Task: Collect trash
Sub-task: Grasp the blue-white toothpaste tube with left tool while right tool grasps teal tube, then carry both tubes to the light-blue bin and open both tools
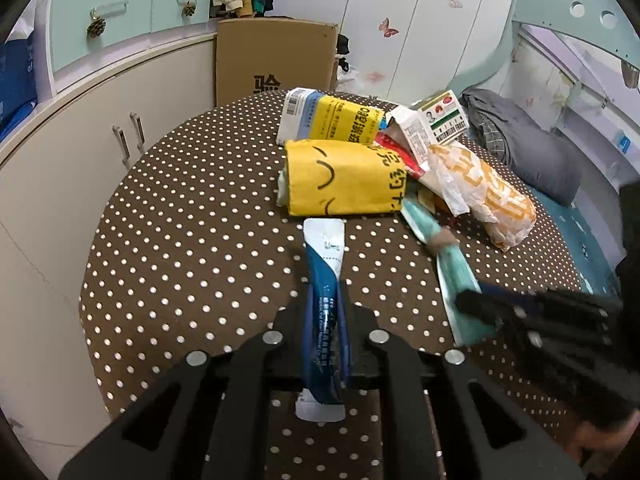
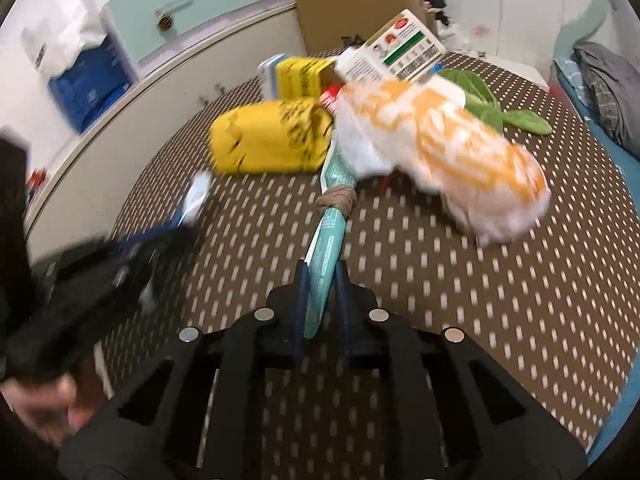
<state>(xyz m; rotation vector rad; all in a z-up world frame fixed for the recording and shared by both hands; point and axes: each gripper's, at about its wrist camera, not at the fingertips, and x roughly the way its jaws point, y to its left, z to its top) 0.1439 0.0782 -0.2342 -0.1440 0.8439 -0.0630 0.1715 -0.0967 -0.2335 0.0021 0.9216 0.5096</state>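
My left gripper point(image 1: 325, 292) is shut on a blue and white sachet point(image 1: 326, 280), held above the dotted brown table point(image 1: 180, 240). My right gripper point(image 2: 321, 280) is shut on a teal wrapper point(image 2: 326, 240) knotted in the middle; both also show in the left wrist view, the gripper point(image 1: 500, 312) and the wrapper point(image 1: 448, 268). A pile of trash lies beyond: a yellow smiley pack point(image 1: 344, 178), a yellow and white box point(image 1: 332, 118), an orange and white bag point(image 1: 484, 196), a carton point(image 1: 432, 120) and a red wrapper point(image 1: 396, 152).
White cabinets point(image 1: 80, 152) curve along the left. A cardboard box point(image 1: 276, 56) stands behind the table. A bed with grey bedding point(image 1: 532, 148) lies at the right. A green cloth point(image 2: 496, 108) lies behind the orange bag. The right wrist view is motion-blurred.
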